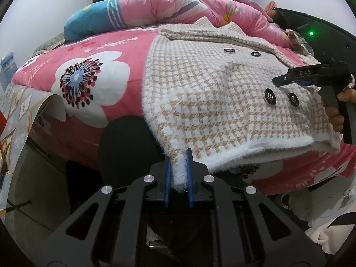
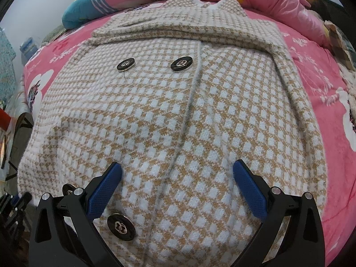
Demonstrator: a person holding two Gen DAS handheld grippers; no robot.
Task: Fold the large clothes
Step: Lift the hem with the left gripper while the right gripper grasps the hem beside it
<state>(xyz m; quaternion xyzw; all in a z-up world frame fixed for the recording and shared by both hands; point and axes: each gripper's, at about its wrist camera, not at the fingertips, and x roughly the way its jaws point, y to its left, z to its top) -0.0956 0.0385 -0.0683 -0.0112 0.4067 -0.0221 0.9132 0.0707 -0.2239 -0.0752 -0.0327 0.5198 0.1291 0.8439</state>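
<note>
The coat (image 1: 222, 93), a beige-and-white houndstooth knit with dark round buttons (image 1: 270, 96), lies spread front-up on the bed (image 1: 133, 51). Its collar points toward the far edge, where a pink quilt (image 1: 166, 2) is bunched. Its hem reaches the near edge of the bed and hangs slightly over it.

Left side: the left tongs (image 1: 179, 173) are closed narrow on the near left corner of the hem. The white fuzzy edge is pinched between the two blue pads (image 1: 168, 178).

Centre: the front opening of the coat runs from the collar toward the hem. Two buttons sit beside it near the collar and two more near the hem.

Right side: the right tongs (image 2: 178, 187) stand wide above the lower front of the coat, with nothing between the pads. A hand (image 1: 338, 111) grips the handle.
</note>
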